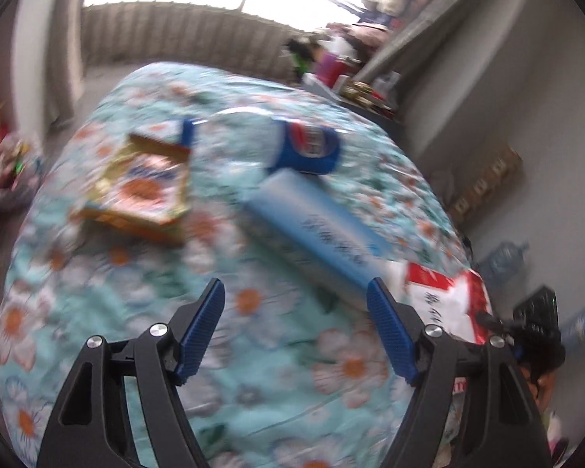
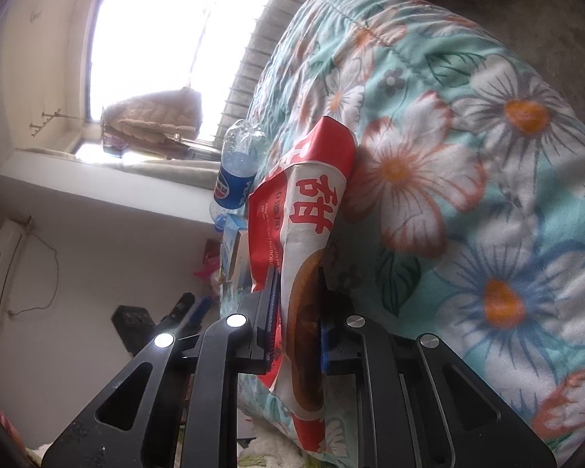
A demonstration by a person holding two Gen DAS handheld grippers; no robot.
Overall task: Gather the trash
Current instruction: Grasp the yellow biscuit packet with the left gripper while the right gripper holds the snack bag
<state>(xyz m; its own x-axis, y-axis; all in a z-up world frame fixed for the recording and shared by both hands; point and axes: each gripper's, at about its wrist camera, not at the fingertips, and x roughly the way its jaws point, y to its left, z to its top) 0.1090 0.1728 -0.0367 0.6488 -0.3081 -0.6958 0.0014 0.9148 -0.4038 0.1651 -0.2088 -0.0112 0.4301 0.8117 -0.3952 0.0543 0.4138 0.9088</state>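
1. Flowered bedspread (image 1: 109, 351) fills both views; the left wrist view is blurred.
2. Right gripper (image 2: 296, 312) is clamped narrow on the red-and-white snack bag (image 2: 312, 210), low centre of its view. The thin film could slip out or tear if pulled hard.
3. Left gripper (image 1: 296, 312) is spread wide and empty, below the pale blue box (image 1: 316, 230). Closing at this angle could skid the box into the Pepsi bottle (image 1: 308, 148).
4. Orange carton (image 1: 144, 191) lies at centre left, untouched.

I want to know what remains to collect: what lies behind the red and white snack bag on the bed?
Behind the red and white snack bag lie a light blue box and a Pepsi bottle. The bag covers most of the box.
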